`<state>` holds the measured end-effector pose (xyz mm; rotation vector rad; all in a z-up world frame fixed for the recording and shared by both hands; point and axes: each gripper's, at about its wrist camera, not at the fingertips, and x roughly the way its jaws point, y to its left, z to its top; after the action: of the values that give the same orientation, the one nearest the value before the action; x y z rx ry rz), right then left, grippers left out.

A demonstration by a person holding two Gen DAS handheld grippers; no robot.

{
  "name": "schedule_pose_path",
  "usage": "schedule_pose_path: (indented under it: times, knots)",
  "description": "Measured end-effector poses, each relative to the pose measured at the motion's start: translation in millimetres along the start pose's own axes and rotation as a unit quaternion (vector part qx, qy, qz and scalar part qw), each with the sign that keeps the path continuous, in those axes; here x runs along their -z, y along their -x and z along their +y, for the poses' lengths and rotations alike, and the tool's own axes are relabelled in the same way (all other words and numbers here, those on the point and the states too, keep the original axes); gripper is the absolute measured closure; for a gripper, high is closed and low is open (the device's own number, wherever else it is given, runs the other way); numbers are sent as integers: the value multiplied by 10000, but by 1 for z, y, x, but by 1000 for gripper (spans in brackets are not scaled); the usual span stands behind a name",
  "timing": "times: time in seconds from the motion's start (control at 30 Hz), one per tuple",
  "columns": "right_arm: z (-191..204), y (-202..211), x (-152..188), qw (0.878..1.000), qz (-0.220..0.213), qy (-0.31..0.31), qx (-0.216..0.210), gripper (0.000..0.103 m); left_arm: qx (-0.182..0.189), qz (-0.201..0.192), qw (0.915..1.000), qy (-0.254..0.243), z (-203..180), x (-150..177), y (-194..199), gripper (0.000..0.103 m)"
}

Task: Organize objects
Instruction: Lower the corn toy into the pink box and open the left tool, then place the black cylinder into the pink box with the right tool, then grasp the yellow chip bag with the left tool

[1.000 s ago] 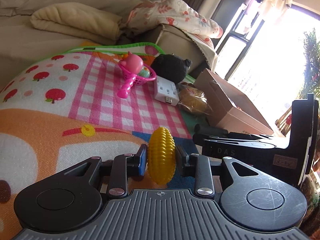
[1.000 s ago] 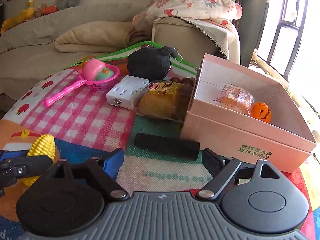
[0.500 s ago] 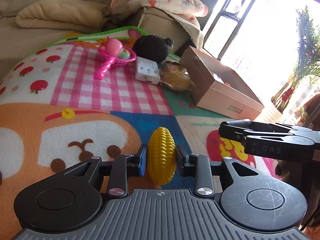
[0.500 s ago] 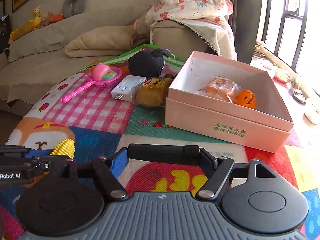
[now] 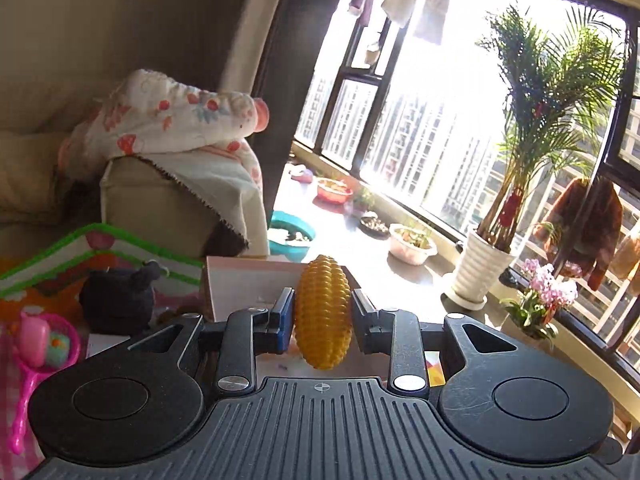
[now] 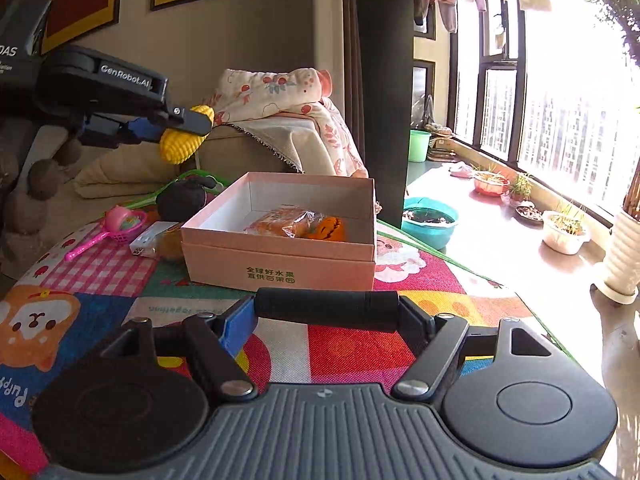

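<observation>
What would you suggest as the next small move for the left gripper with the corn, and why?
Probably carry the corn on over the pink box and lower it in. The left gripper is shut on it, in the air left of and above the open box, which already holds a wrapped snack and an orange toy.

The toy corn (image 5: 323, 312) is yellow with ridged kernel rows. The box (image 6: 280, 264) is pale pink with green print. The mat (image 6: 100, 272) mixes pink-and-white checks, red apples and bright colour blocks. The roller (image 6: 326, 309) is matte black. The plush (image 6: 180, 200) is black.
</observation>
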<state>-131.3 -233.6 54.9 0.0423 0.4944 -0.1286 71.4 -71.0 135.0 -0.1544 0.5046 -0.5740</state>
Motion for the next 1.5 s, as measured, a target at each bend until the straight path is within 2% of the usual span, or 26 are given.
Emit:
schedule_pose_path:
  times: [0.07, 0.13, 0.2, 0.27, 0.4, 0.53, 0.7, 0.83, 0.9, 0.93, 1.07, 1.27, 1.4, 1.5]
  knots:
    - [-5, -2, 4, 10000, 4, -19, 23, 28, -188, 195, 9996, -128, -4, -5, -28, 69]
    - [-11, -6, 6, 9999, 64, -84, 36, 28, -504, 653, 9964, -174, -2, 2, -60, 70]
    - [-16, -10, 7, 9998, 115, -143, 62, 28, -543, 828, 9951, -38, 6, 14, -77, 70]
    - [-19, -12, 8, 9998, 121, -164, 79, 28, -468, 807, 9956, 34, 12, 24, -80, 70]
    - [-18, -16, 8, 9997, 146, -155, 71, 28, -415, 517, 9977, 156, 25, 32, -60, 70]
    - [-13, -16, -3, 10000, 19, -69, 33, 28, -323, 314, 9987, 233, 38, 52, -10, 70]
    - [-5, -20, -57, 9987, -437, 48, -240, 28, -414, 490, 9977, 230, 56, 98, 40, 70]
    - [6, -49, -104, 9981, -512, 2, -355, 27, -784, 651, 9946, 184, 70, 120, 55, 70]
    - [11, -67, -116, 9985, -379, -53, -393, 11, -876, 693, 9934, 262, 79, 124, 58, 70]
    - [15, -75, -118, 9989, -347, -104, -297, 9, -905, 692, 9930, 323, 83, 124, 59, 70]
    - [28, -85, -94, 9996, -193, 32, -226, 3, -1013, 541, 9920, 533, 98, 124, 63, 70]
    - [43, -80, -25, 9975, 65, 684, 168, 0, -1004, 373, 9910, 799, 110, 114, 49, 70]
    - [41, -79, -4, 9983, 233, 527, 85, 0, -844, 228, 9915, 959, 112, 88, 29, 70]
    - [44, -76, 5, 9980, 52, 557, 299, 0, -1006, 290, 9910, 836, 114, 65, 0, 70]
